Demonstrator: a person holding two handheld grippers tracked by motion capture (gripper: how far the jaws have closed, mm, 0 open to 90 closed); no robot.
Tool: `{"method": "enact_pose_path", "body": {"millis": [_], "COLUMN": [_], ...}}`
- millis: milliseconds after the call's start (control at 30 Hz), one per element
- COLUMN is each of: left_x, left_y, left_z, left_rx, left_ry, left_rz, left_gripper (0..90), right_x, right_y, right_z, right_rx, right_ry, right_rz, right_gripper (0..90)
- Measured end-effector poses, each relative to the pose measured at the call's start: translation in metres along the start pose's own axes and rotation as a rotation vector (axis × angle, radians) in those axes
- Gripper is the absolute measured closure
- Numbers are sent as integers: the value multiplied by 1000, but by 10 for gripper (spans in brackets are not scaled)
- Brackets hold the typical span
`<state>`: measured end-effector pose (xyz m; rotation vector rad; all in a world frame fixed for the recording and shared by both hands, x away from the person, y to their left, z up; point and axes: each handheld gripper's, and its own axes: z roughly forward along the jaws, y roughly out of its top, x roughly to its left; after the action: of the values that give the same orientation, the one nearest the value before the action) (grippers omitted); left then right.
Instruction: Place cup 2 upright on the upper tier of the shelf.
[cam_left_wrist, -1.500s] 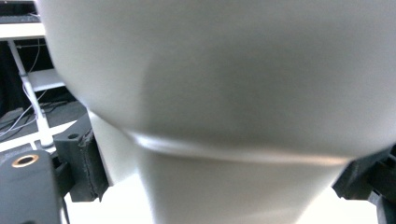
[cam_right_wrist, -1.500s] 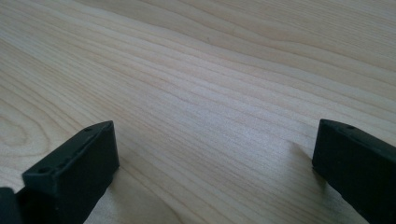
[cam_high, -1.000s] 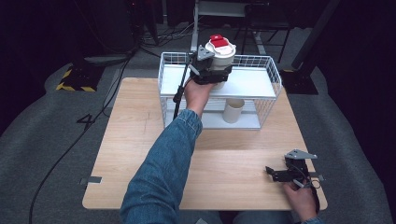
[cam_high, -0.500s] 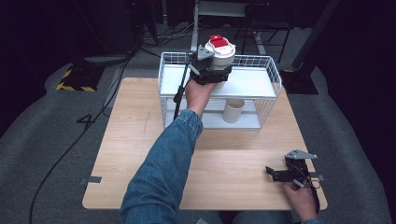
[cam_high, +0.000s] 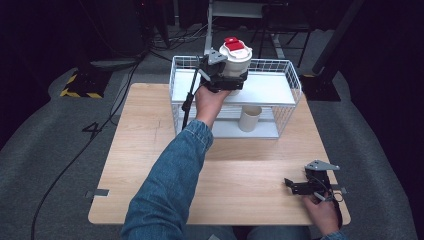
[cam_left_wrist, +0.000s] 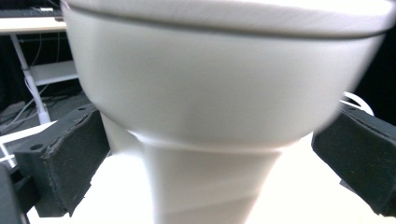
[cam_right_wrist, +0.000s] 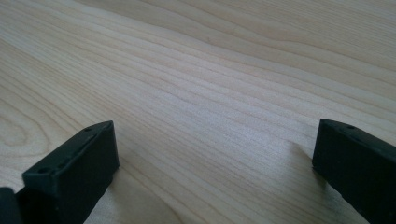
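We see the left gripper (cam_high: 226, 80) grasping a white cup (cam_high: 235, 62) (red lid) above the rack's top shelf (cam_high: 270, 90); placement remains. The right gripper (cam_high: 305, 186) rests released near the table's (cam_high: 150, 165) front-right corner.

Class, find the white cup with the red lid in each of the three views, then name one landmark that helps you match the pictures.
High view: white cup, top centre, above the wire rack's upper shelf.
Left gripper view: cup close up, between the black jaws.
Right gripper view: not in it; bare wooden table.
Shared landmark: the wooden table.
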<state>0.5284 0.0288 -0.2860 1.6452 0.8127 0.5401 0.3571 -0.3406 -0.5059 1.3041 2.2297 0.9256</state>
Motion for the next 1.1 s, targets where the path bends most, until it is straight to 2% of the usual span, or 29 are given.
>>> {"method": "enact_pose_path", "body": {"millis": [300, 633, 800, 1100], "left_x": [-4, -19, -24, -25], "left_y": [-1, -7, -13, -26], "left_z": [-30, -66, -85, -115], "left_rx": [-6, -12, -6, 8], "left_ry": [-5, -23, -32, -30], "left_rz": [10, 41, 51, 51], "left_gripper": [0, 0, 0, 0], "right_x": [0, 0, 0, 0], "right_y": [0, 1, 1, 1], "right_z": [0, 1, 1, 1], "right_rx": [1, 1, 0, 1], "right_ry": [1, 4, 6, 7], "right_rz": [1, -5, -9, -12], "right_gripper": [5, 5, 5, 5]}}
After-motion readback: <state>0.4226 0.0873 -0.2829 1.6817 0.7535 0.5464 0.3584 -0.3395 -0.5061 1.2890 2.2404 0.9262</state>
